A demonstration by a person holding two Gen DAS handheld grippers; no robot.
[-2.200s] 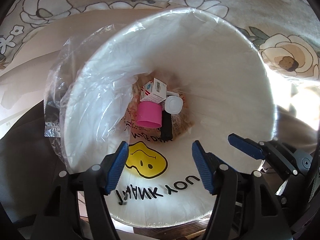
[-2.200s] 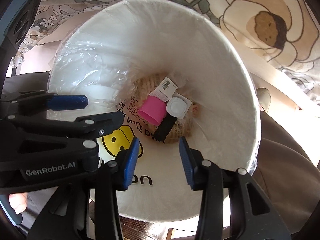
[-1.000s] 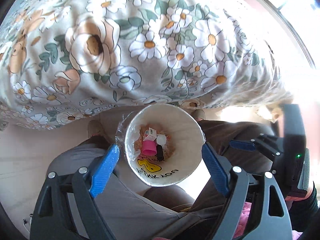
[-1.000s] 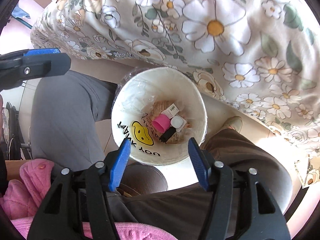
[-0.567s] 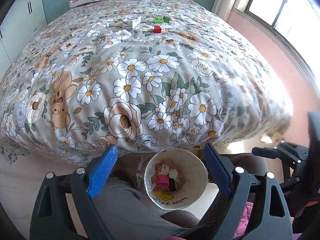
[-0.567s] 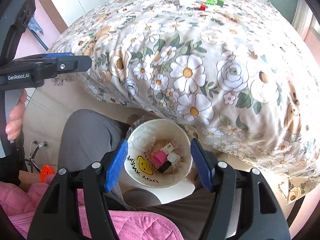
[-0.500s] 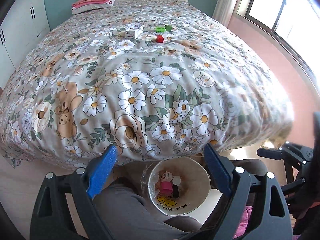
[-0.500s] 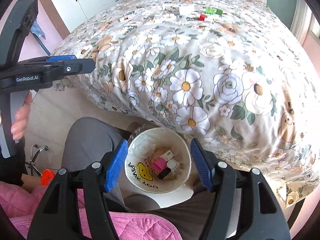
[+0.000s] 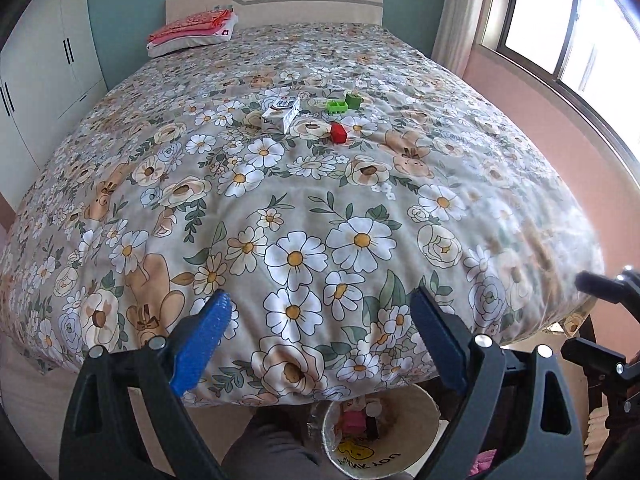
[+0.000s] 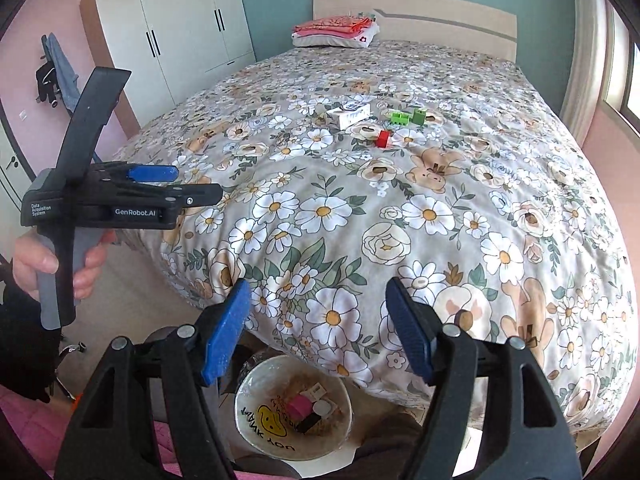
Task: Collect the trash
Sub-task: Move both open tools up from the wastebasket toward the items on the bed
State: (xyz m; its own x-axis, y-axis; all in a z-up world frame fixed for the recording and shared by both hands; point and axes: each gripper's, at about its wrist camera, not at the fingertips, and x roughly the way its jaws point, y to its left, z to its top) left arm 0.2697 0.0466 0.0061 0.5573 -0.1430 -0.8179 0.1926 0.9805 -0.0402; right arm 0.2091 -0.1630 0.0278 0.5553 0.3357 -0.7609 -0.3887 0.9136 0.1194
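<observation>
A white lined bin (image 10: 256, 390) with a smiley bag stands on the floor at the foot of the bed, below both grippers; it also shows in the left wrist view (image 9: 420, 408). It holds a pink cup (image 10: 299, 405), a white lid and a small box. On the bed lie a white carton (image 9: 281, 114) (image 10: 348, 114), a red block (image 9: 339, 133) (image 10: 383, 138) and two green blocks (image 9: 336, 106) (image 10: 400, 117). My left gripper (image 9: 320, 336) and my right gripper (image 10: 318, 324) are open and empty, held above the bed's foot.
The floral bedspread (image 9: 304, 216) covers the whole bed. Folded red clothes on a pillow (image 10: 336, 28) lie by the headboard. White wardrobes (image 10: 176, 36) stand at the left, a window (image 9: 568, 28) at the right. My left gripper's body (image 10: 100, 204) shows in the right wrist view.
Both grippers have lifted up and away from the bin and tilted toward the bed. The bin has dropped to the bottom edge; the items on the bed have come into view.
</observation>
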